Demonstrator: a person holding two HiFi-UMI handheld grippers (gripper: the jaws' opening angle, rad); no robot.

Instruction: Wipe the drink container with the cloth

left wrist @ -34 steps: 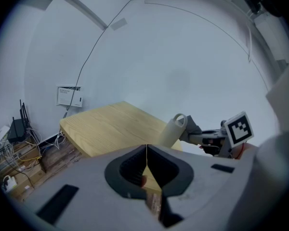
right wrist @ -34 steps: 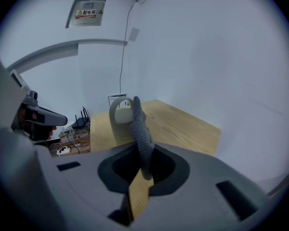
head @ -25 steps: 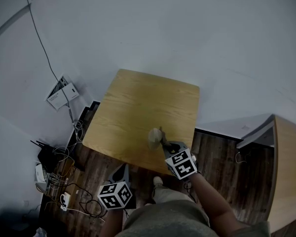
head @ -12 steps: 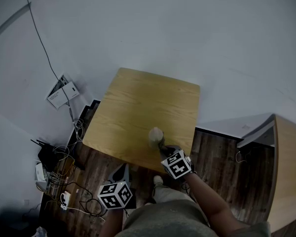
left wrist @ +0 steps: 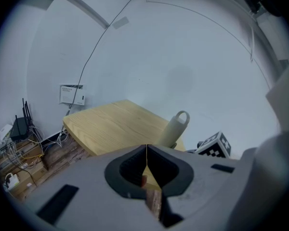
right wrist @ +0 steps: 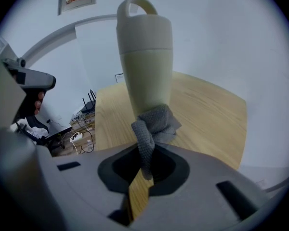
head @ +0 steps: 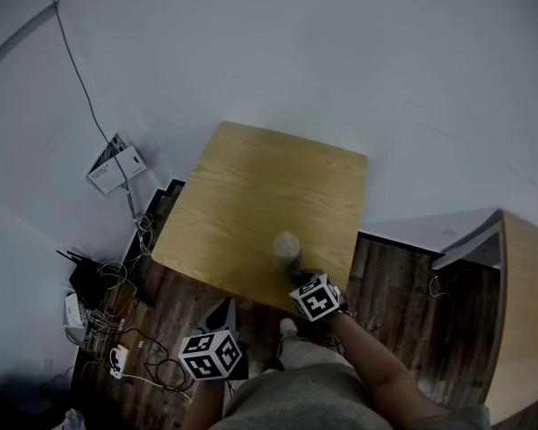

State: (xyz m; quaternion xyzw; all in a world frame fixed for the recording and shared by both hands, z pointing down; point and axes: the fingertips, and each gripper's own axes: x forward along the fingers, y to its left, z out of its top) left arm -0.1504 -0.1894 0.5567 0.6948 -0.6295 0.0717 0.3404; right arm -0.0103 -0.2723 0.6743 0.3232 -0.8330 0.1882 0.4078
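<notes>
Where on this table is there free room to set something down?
Nearly all of the table is bare: the far half and the whole left side. The one crowded spot is the near right edge, where the bottle stands and the right tongs hold the cloth against it. The floor at left is tangled with cables.

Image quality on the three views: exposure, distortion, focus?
Head view: dim and underexposed, darkest at the lower left; the table edges bow from the wide lens. Left gripper view: black vignette corners, even light, drink container fairly sharp. Right gripper view: same black corners, the container looms large, cloth weave in focus, no glare.
</notes>
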